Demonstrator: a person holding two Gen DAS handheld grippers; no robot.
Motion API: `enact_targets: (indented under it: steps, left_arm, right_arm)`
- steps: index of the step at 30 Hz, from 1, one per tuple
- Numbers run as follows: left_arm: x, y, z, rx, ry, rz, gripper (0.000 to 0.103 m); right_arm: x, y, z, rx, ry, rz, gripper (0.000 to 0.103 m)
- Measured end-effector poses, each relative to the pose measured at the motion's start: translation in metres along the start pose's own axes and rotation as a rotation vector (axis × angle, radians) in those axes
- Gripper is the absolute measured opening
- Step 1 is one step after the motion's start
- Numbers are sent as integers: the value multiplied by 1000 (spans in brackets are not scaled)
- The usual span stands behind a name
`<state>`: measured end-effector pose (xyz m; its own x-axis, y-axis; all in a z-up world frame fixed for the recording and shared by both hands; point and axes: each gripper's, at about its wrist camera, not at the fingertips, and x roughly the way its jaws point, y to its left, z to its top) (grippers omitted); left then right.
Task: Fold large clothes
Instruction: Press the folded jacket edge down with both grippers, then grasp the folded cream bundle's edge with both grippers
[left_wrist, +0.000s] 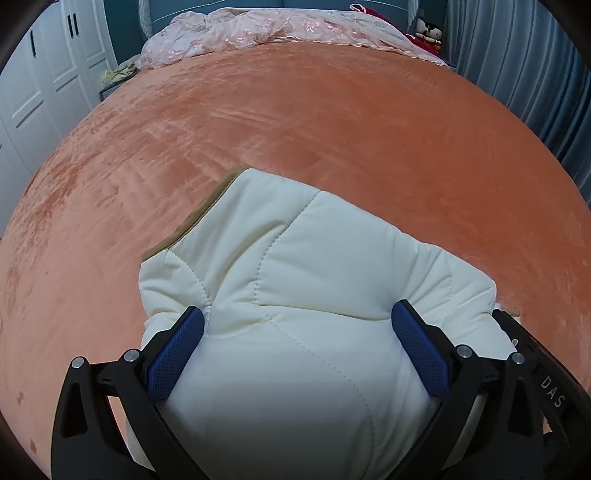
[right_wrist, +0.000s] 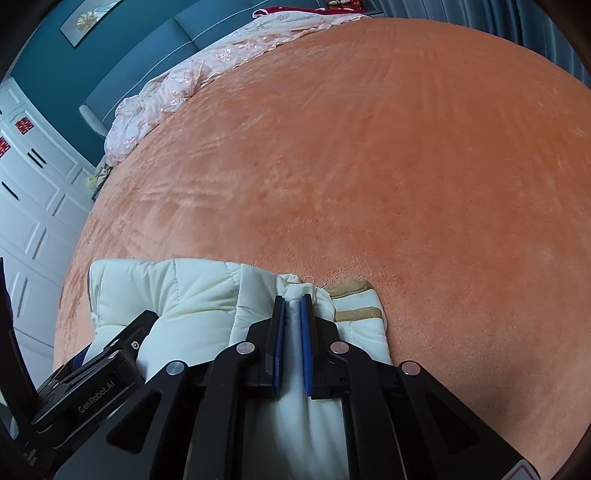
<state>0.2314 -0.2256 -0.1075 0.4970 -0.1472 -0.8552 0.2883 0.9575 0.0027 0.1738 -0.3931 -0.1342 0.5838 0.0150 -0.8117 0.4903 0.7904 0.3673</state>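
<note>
Jacket (left_wrist: 295, 280), cream quilted with tan trim, lies bunched at the near edge of the orange bedspread (left_wrist: 332, 129). Left gripper (left_wrist: 297, 325) stands wide, its blue pads (left_wrist: 177, 354) flanking a puffy fold. Right gripper (right_wrist: 293, 306) is pinched narrow on a ridge of jacket fabric. Pink lace cover (left_wrist: 258, 29) lies far off.
</note>
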Motion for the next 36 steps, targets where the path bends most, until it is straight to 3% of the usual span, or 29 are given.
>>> enact_targets:
  steps: [6,11,12,13,15,17,18,19,20,29,34,36]
  left_arm:
    - [1,-1,-1,-1,-10,6,98]
    - [-22,11,3,-23,3,-56,94]
    - [-34,15,1,-20,1,-72,87]
    - [-48,21,-2,-14,-4,-91,81]
    - [-75,33,-11,-7,-7,-132,75]
    - [-95,46,-24,-10,2,-176,54]
    - [-100,52,-31,-15,19,-191,35]
    - [-104,59,-38,-29,36,-210,8]
    - [-105,66,-45,-49,58,-232,0]
    - [-100,135,-91,-294,184,-363,0]
    - [-90,153,-100,-436,233,-514,0]
    - [-91,163,-102,-507,233,-620,0]
  right_arm:
    - [0,-1,2,1,-11,13,5]
    - [-24,-9,3,48,-36,86,11]
    - [-37,-10,2,63,-41,94,19]
    - [-50,-11,0,73,-50,97,38]
    - [-78,-12,-9,64,-73,101,59]
    - [-95,-13,-21,25,-48,99,60]
    - [-99,-15,-26,16,-18,100,60]
    - [-101,-18,-32,15,15,105,61]
    - [-104,-22,-38,23,40,117,62]
    - [-96,-37,-71,125,132,214,75]
    - [-90,-38,-76,146,138,243,77]
    - [-91,-37,-76,146,143,251,77]
